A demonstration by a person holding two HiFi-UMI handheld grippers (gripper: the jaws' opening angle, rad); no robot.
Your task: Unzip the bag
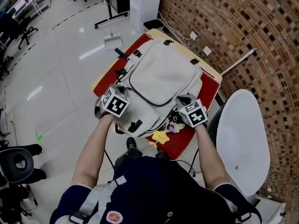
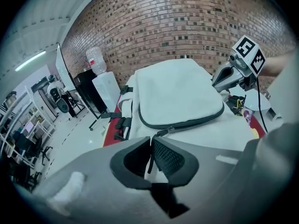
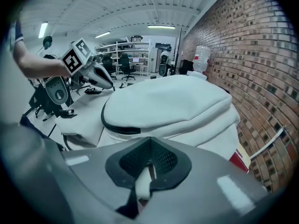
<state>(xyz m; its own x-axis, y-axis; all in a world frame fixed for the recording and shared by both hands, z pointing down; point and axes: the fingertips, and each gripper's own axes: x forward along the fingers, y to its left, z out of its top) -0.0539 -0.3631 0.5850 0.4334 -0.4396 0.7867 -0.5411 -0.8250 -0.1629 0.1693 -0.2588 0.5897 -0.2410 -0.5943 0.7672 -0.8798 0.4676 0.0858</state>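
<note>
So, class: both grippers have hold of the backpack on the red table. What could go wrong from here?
1. The left gripper has its jaws pinched on only a thin dark zip cord, which may slip out when pulled.
2. The right gripper grips just a narrow strip of white fabric, so the backpack might shift.
3. The backpack seems to overhang the red table at its near edge and could slide off.

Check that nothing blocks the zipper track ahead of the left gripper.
Nothing visible does. The left gripper is shut on the zipper pull, and the dark zipper track round the backpack pocket lies bare. The right gripper, shut on a white strip, sits beside the pocket, off the track.
</note>
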